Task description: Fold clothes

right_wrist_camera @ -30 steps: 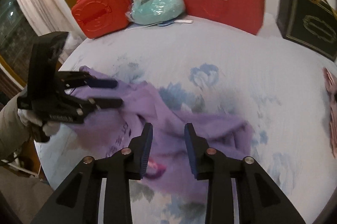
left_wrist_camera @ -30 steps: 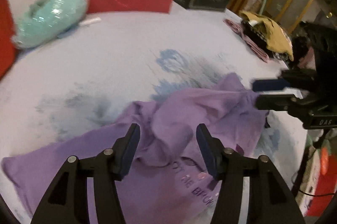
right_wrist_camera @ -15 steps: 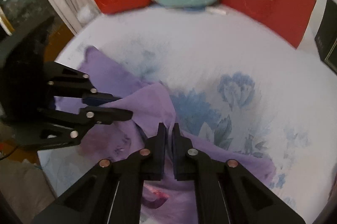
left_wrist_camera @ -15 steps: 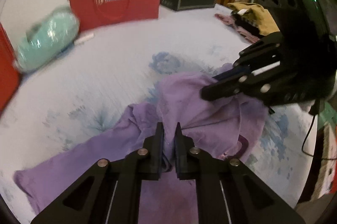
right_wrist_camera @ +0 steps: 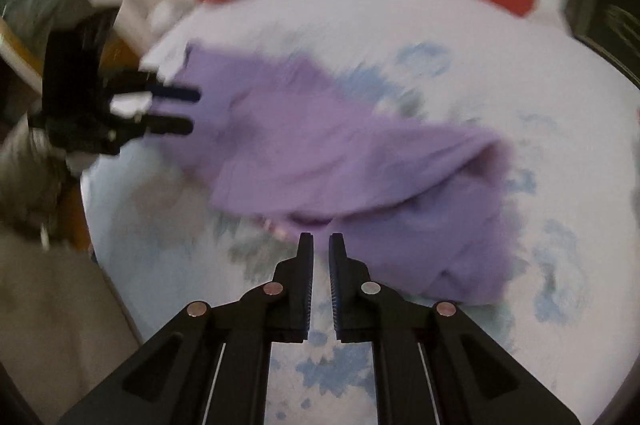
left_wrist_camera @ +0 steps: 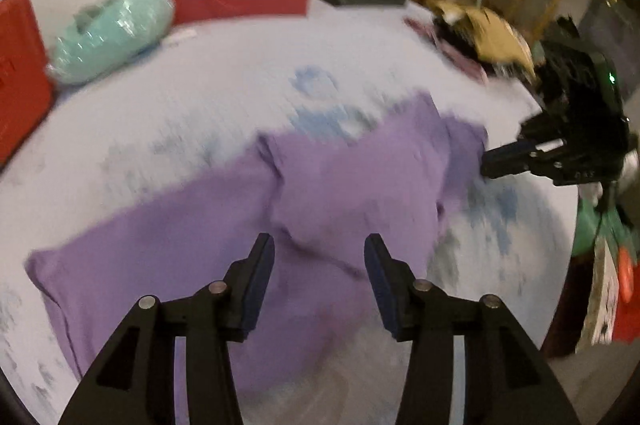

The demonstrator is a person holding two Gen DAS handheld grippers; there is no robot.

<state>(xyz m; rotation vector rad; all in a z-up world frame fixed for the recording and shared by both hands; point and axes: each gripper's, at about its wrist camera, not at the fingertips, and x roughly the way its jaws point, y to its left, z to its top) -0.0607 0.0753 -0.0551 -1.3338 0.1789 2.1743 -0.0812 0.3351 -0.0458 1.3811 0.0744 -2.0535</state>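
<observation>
Spreading purple T-shirt (left_wrist_camera: 340,185) on floral bedsheet (left_wrist_camera: 200,97). Left gripper (left_wrist_camera: 319,267) wide, over shirt's near part. Right gripper (right_wrist_camera: 320,257) narrow, seemingly empty, at shirt's near edge. Regrip opposite corners, pull flat first.

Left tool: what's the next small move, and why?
Probably lower the left tool and close it on the purple shirt: its jaws stand open above the crumpled cloth, gripping nothing. The right tool is nearly shut at the shirt's edge; blur hides whether it holds cloth.
</observation>
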